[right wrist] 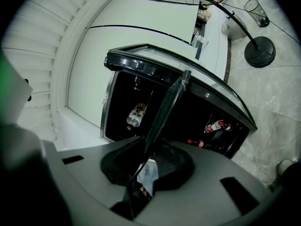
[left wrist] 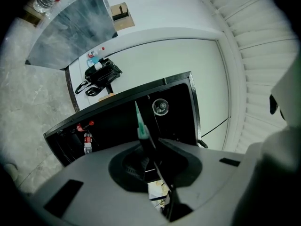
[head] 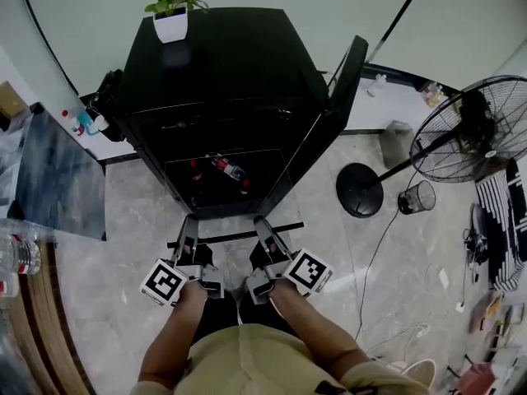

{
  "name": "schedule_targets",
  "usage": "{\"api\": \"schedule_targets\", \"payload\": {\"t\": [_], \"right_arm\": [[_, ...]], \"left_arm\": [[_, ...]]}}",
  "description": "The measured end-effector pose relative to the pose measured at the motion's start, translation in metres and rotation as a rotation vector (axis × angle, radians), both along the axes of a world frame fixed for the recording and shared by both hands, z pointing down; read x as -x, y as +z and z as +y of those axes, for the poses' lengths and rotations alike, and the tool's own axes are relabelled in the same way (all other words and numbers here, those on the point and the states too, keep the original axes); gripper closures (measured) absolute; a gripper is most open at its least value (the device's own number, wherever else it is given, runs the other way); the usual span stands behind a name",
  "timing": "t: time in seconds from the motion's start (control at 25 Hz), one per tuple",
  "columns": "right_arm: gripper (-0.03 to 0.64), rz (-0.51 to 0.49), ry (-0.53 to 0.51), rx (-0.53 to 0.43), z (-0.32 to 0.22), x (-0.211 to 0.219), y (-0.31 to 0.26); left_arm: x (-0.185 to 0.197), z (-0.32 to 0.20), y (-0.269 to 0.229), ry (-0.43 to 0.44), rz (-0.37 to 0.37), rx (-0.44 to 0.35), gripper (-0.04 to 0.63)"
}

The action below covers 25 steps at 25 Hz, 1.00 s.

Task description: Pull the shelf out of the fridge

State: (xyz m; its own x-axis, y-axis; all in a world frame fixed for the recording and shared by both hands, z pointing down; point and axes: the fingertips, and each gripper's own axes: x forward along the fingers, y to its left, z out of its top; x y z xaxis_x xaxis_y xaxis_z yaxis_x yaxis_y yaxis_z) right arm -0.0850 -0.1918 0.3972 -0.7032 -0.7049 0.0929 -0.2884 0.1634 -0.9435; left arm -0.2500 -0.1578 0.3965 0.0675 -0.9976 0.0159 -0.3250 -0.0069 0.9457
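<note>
Shelf [head: 230, 236] sticks partway out of the fridge [head: 230, 64] front, glass pane over the floor. Left tool [head: 188, 227] and right tool [head: 263, 225] each clamp narrow on its front edge.

I cannot read the labels on the bottles [head: 229, 169] inside the fridge [head: 239, 64]; they are too small. The right edge cuts off the fan [head: 478, 126].
</note>
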Motion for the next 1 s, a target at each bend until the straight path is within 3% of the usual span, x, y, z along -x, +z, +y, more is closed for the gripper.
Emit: {"api": "schedule_targets", "payload": {"t": [0.28,0.64,0.8,0.88,1.0], "right_arm": [[0.545,0.031,-0.008,-0.017,0.017,-0.007,-0.019],[0.552,0.02,-0.023,0.016,0.035,-0.012,-0.039],[0.555,-0.015,-0.055,-0.024,0.041,-0.01,-0.056],[0.554,-0.042,-0.051,0.002,0.045,-0.008,-0.058],[0.554,-0.023,-0.066,-0.021,0.048,-0.01,-0.066]], "left_arm": [[-0.006,0.018,-0.017,0.023,-0.023,0.01,0.534],[-0.007,0.036,-0.045,0.026,-0.051,-0.039,0.534],[-0.008,0.046,-0.056,0.017,-0.048,-0.03,0.534],[-0.008,0.048,-0.06,0.015,-0.049,-0.038,0.534],[-0.01,0.052,-0.068,0.016,-0.055,-0.05,0.534]]}}
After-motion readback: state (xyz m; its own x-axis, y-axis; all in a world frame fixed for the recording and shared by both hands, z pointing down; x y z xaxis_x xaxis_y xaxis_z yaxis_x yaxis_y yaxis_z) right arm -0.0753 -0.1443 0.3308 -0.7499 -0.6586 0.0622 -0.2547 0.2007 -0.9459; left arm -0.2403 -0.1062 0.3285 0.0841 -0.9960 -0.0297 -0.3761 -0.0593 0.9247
